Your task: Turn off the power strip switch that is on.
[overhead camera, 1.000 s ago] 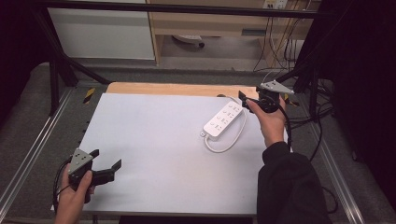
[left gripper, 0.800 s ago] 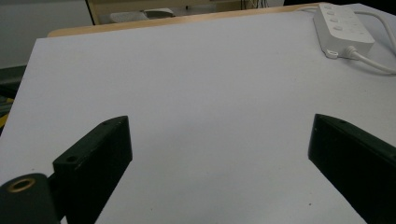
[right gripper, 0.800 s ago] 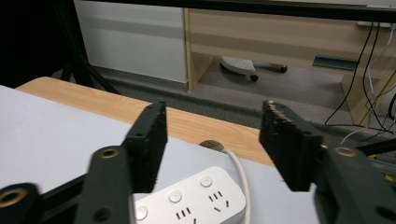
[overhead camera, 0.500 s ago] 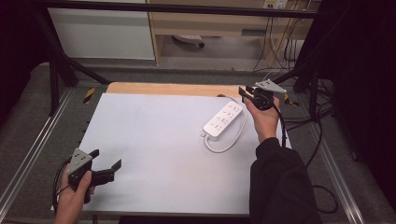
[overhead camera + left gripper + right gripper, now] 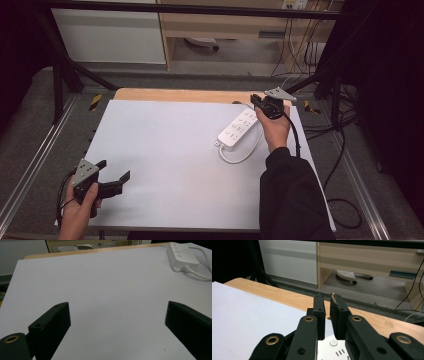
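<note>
Here the right gripper (image 5: 256, 100) hangs over the far end of the power strip (image 5: 239, 129), at the right far side of the table (image 5: 165, 150); its jaws have just been closing, nearly together with nothing between them. The left gripper (image 5: 116, 176), near left, gapes wide and empty.

The right gripper (image 5: 258, 101), its jaws just closed with nothing between, is being held above the white plastic power strip's (image 5: 238, 130) far end.
</note>
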